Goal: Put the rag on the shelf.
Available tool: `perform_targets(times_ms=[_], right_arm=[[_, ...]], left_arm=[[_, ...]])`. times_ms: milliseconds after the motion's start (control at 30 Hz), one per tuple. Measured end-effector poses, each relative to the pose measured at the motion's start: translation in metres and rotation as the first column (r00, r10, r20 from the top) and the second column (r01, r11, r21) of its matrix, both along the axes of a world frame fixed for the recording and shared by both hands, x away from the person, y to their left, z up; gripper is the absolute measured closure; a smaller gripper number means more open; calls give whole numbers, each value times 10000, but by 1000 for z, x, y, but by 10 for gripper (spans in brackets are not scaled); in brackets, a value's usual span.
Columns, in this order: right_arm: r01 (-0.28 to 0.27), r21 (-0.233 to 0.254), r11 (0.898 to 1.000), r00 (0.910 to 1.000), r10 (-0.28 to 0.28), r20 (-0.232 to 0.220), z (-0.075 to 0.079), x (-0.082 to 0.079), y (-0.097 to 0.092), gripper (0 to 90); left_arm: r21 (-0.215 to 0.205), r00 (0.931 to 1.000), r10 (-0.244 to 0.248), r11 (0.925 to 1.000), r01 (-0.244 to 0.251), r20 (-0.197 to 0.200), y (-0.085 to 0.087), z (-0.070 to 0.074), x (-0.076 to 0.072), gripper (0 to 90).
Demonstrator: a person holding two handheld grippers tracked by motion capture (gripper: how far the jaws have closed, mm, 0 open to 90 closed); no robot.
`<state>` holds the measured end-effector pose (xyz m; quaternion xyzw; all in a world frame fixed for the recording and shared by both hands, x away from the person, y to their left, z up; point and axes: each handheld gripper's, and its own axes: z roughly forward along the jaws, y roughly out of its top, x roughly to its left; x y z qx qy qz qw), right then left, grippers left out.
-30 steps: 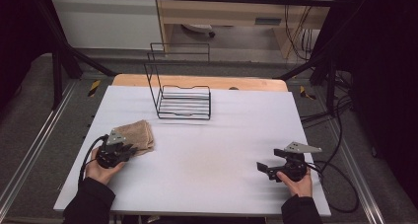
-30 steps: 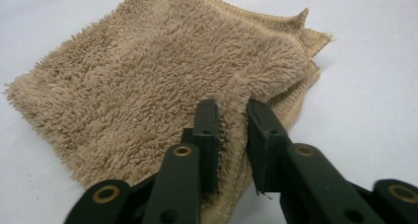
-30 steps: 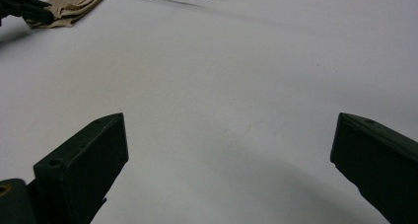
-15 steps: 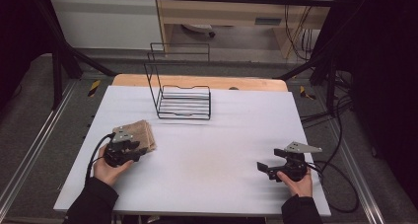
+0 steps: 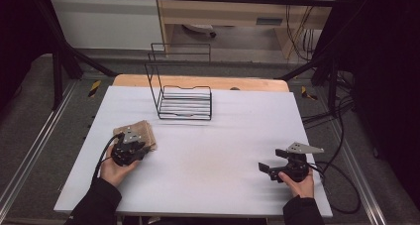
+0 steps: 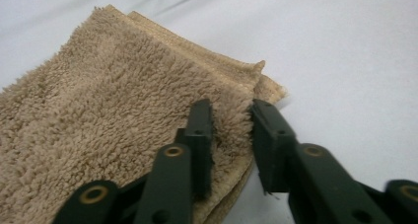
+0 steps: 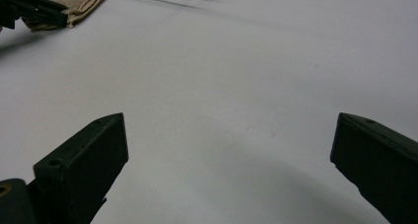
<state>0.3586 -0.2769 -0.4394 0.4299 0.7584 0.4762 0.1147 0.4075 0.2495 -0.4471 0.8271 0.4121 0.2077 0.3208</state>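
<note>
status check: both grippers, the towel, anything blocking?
Left gripper jaws closing on the folded tan towel at its edge, grip not confirmed. Right gripper wide open, holding nothing, low over white table. Wire rack at far side, clear of both.

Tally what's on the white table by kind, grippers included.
Folded tan towel: 1
Black wire rack: 1
Handheld grippers: 2, the left gripper with its jaws closed on the towel's edge, and the right gripper with its jaws wide open over bare table
Total: 4
</note>
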Motion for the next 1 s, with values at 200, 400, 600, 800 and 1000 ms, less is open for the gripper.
perform_targets(times_ms=[200,400,600,800,1000], right_arm=[[-24,-14,10000,10000,24,-5,-1,0,1,16],[-51,-23,10000,10000,51,-25,-1,0,1,17],[-66,-1,10000,9999,66,-91,-1,0,1,18],[-62,-5,10000,9999,62,-113,-1,0,2,18],[-39,-20,10000,9999,39,-105,-1,0,2,19]], left_arm=[[-331,9997,80,9994,-88,-245,4,2,2,805],[-756,9990,-166,9970,135,-406,10,11,-3,819],[-1130,9960,-693,9916,626,-558,13,19,-20,820],[-1462,9908,-1212,9830,1114,-598,7,22,-41,818],[-1381,9857,-1424,9819,1293,-896,6,15,-56,813]])
